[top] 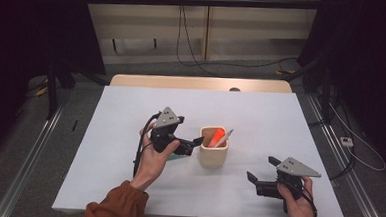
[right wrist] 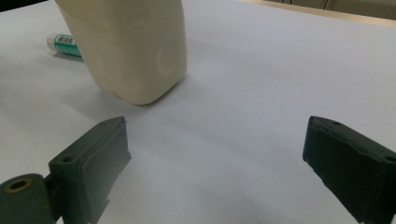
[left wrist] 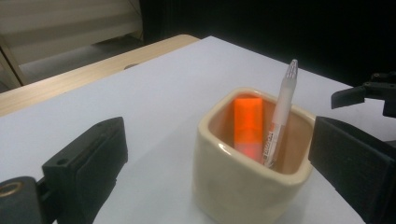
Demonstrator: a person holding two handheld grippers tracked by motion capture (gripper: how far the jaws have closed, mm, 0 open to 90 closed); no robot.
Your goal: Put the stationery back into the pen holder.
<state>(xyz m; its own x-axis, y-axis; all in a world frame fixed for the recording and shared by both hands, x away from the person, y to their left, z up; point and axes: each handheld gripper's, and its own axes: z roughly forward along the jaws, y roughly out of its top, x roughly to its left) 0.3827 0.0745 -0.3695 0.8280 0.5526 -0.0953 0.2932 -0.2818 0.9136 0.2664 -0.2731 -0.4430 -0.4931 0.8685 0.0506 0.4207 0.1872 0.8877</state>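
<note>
Right now my left hand-held gripper (top: 191,144) sits just beside the cream glazed ceramic cup with a squarish, round-cornered mouth (top: 213,148), its jaws spread apart with nothing between them; in the left gripper view that cup (left wrist: 243,179) stands upright between the two black jaws. Inside it a slim white plastic pen (left wrist: 279,120) leans against the far wall, long axis steeply tilted, its ribbed translucent end pointing up and away from me, and beside it stands an orange block-shaped marker (left wrist: 248,125), upright, flat top up. My right hand-held gripper (top: 260,178) rests well apart from the cup, near the tabletop's (top: 260,117) front right corner, jaws likewise wide open and empty. Behind the cup, in the right gripper view, a small white and green labelled tube (right wrist: 64,45) lies flat on the smooth white tabletop surface.
</note>
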